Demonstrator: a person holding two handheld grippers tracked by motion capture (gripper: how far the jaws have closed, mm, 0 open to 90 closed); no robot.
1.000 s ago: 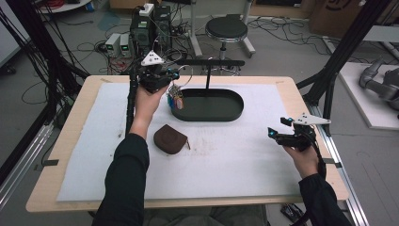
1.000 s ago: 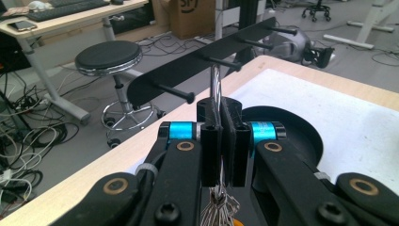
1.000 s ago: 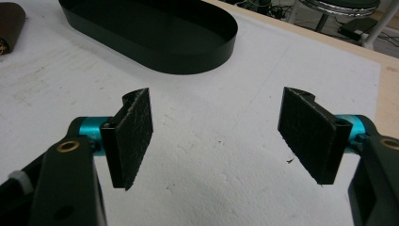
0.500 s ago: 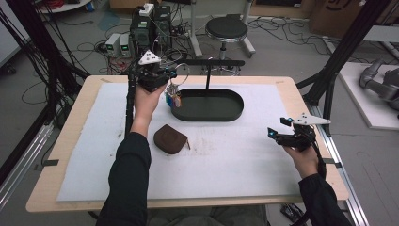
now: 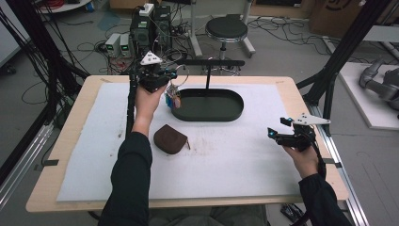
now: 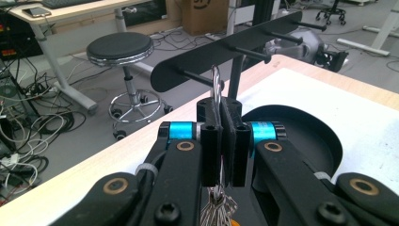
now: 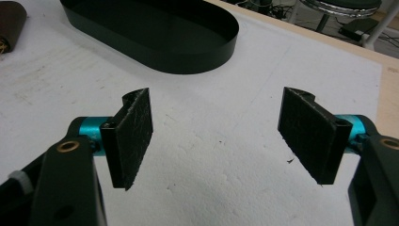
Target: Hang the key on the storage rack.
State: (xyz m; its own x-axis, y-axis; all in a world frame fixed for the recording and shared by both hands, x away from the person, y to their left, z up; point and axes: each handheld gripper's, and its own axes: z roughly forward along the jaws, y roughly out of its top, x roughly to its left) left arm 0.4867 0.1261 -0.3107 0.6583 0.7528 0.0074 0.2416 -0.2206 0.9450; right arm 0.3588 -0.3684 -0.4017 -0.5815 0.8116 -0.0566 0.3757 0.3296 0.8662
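Halfway there I'd say: left tool [image 6: 221, 141] is clenched on the silver metal key ring [image 6: 216, 87] with its bunch dangling, right by the black peg rack [image 6: 226, 52], not hooked on yet, while right tool [image 7: 221, 136] idles released over the worktop [image 7: 226, 188].

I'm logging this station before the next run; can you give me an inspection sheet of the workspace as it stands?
Surface: wooden table under a white mat; faint scuffs mid-mat.
Job's things: key ring with keys hanging below, clamped near the pegs of the black rack; the rack stands in a black oval tray.
Clutter: brown pouch on the mat, apart from the tray.
Grippers: left gripper shut on the key ring; right gripper open, nothing between its jaws, over bare mat.
Cables: loose cables on the floor beyond the table.
Surroundings: round stool, electronics boxes, black frame posts.
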